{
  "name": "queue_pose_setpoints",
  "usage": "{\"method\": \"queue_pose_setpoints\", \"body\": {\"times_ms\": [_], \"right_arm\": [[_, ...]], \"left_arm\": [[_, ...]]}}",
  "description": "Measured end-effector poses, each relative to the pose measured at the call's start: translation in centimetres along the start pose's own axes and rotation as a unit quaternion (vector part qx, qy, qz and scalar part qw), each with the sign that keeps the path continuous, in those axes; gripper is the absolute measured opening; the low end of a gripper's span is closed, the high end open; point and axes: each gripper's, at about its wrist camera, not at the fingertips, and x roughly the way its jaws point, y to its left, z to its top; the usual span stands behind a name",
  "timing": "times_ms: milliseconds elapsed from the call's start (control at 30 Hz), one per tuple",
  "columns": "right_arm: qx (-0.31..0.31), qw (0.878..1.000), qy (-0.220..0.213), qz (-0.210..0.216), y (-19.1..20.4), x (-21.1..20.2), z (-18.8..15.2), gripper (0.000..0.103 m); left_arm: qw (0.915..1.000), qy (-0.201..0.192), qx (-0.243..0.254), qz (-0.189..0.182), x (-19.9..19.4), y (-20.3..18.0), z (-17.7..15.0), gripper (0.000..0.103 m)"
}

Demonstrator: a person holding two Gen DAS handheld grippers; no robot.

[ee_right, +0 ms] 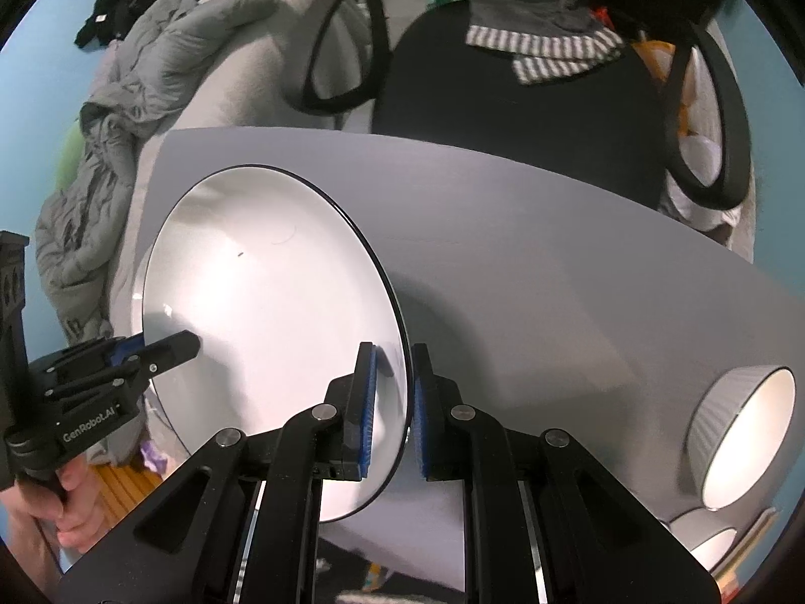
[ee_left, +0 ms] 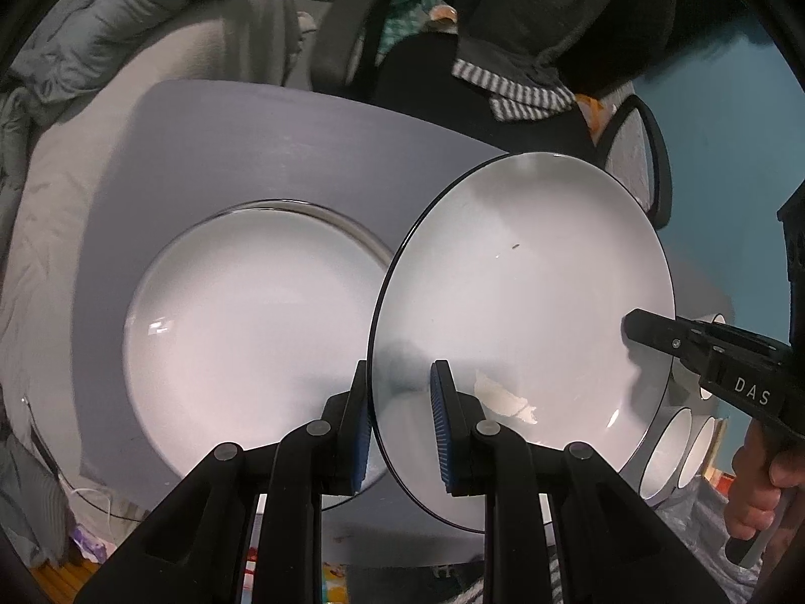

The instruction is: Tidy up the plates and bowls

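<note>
right claw (ee_right: 391,410) | straddles plate (ee_right: 271,312) rim | bowl (ee_right: 739,433) right

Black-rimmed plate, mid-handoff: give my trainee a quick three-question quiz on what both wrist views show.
1. True or false: the black-rimmed plate lies flat on the grey table.
2. How many grippers straddle its rim?
A. none
B. one
C. two
3. What lies on the table under the left gripper?

Key
1. False. It is tilted, raised off the table.
2. C. The left gripper is on one edge, the right gripper on the opposite edge.
3. A second white plate, lying flat. Ribbed bowls sit at the table's right end.
</note>
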Motion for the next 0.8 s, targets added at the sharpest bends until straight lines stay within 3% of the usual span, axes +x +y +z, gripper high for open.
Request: {"method": "queue_pose_setpoints", "body": {"times_ms": [367, 800], "right_arm": [[-0.038, 0.999, 0.015, 0.012, 6.5, 2.7, 1.0, 0.013], [-0.046, 0.998, 0.038, 0.018, 11.0, 6.4, 1.7, 0.013]], "left_arm": [[0.999, -0.006, -0.043, 0.013, -1.3, 6.5, -0.9, 0.021], [0.9978, 0.008, -0.063, 0.021, -0.3, 11.6, -1.1, 0.021]]}}
